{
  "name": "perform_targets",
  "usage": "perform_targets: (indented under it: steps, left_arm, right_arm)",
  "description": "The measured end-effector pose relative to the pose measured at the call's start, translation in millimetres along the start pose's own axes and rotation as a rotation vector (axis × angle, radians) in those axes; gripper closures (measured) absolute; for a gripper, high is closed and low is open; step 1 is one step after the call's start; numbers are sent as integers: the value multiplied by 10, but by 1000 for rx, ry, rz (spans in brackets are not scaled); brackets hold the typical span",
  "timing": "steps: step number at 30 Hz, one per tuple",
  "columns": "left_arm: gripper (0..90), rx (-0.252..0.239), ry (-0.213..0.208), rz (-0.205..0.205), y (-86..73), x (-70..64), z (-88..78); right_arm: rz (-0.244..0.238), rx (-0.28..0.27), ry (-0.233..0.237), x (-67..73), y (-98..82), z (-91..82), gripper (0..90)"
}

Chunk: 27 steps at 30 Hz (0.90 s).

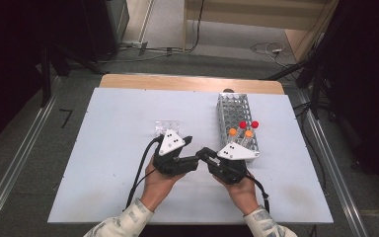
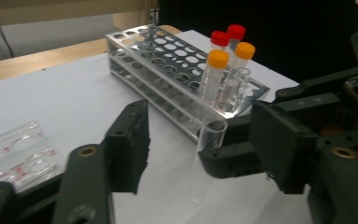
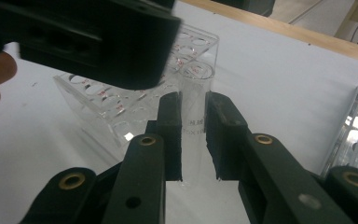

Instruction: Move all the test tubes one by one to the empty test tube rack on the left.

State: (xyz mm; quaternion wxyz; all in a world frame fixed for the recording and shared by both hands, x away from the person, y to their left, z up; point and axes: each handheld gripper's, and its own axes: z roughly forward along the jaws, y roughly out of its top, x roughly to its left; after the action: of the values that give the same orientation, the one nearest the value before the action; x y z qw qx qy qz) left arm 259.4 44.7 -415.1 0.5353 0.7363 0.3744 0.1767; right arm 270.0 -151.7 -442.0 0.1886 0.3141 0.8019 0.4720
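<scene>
Our right gripper (image 3: 193,135) pinches the clear test tube (image 3: 193,116) upright. Our left gripper (image 2: 200,154) has spread jaws around it; we should close them gently and straight.

A white-topped bench (image 1: 108,148) with a wooden far edge (image 1: 187,82) stands on grey carpet floor (image 1: 24,143). Metal rails (image 1: 10,170) flank it on both sides. Cables (image 1: 269,49) trail beyond, near pale wooden furniture (image 1: 256,12); dark equipment (image 1: 360,74) occupies the right.
</scene>
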Motion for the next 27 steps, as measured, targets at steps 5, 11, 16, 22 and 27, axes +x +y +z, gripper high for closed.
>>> perform_targets:
  steps: [5, 11, 16, 22, 27]
  left_arm:
    - [581, 35, -37, -14, -4, -4, 39]
    - [682, 52, -46, -16, -9, -4, 65]
    - [745, 64, -49, -16, -16, 6, 73]
    - [770, 57, -40, -5, -6, 7, 53]
    - [773, 34, -25, -4, 27, 37, -3]
  right_arm:
    - [-21, -11, -3, 58, 12, -20, 733]
    - [-43, -15, -9, 94, 9, -18, 733]
    - [-46, -13, -13, 96, 6, -14, 733]
    - [-41, -15, -8, 96, 11, -20, 723]
    - [-25, -15, 27, 86, 33, -50, 538]
